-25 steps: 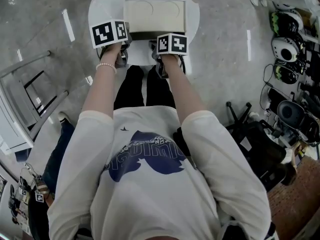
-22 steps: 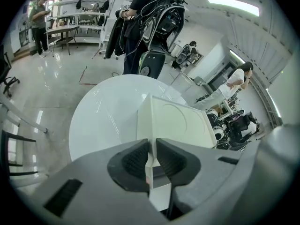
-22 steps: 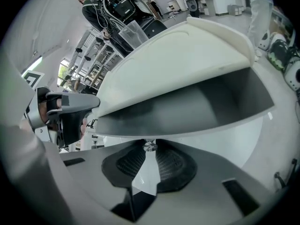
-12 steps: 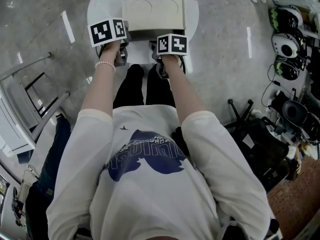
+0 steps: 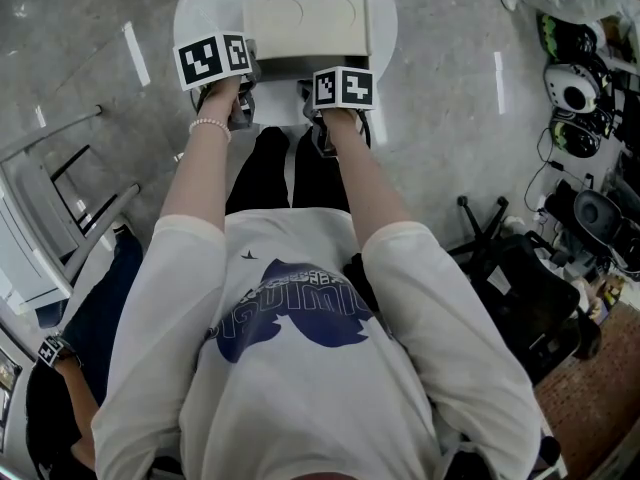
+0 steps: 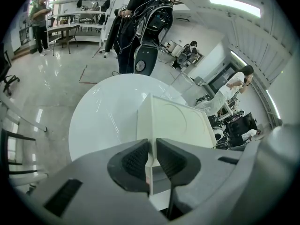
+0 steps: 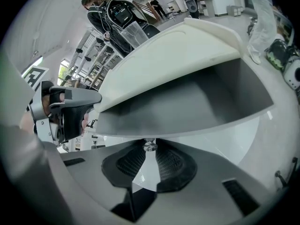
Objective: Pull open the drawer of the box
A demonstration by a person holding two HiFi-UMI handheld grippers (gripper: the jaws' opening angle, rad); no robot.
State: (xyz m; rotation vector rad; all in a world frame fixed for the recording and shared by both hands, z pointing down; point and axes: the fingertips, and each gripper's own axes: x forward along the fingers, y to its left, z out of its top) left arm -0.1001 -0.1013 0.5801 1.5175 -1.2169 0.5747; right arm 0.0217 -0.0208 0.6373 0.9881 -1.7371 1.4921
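Both unmoved: left gripper (image 6: 152, 147) clamps box (image 6: 174, 121), right gripper (image 7: 149, 150) clamps knob (image 7: 150, 146)

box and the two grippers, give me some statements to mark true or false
1. The box stands on a round white table. True.
2. The left gripper has its jaws shut on an edge of the box. True.
3. The right gripper has nothing between its jaws. False: a small clear knob on the box's front sits between them.
4. The box is black. False: it is cream.
5. Both grippers are at the far side of the box. False: they are at the side nearest the person.
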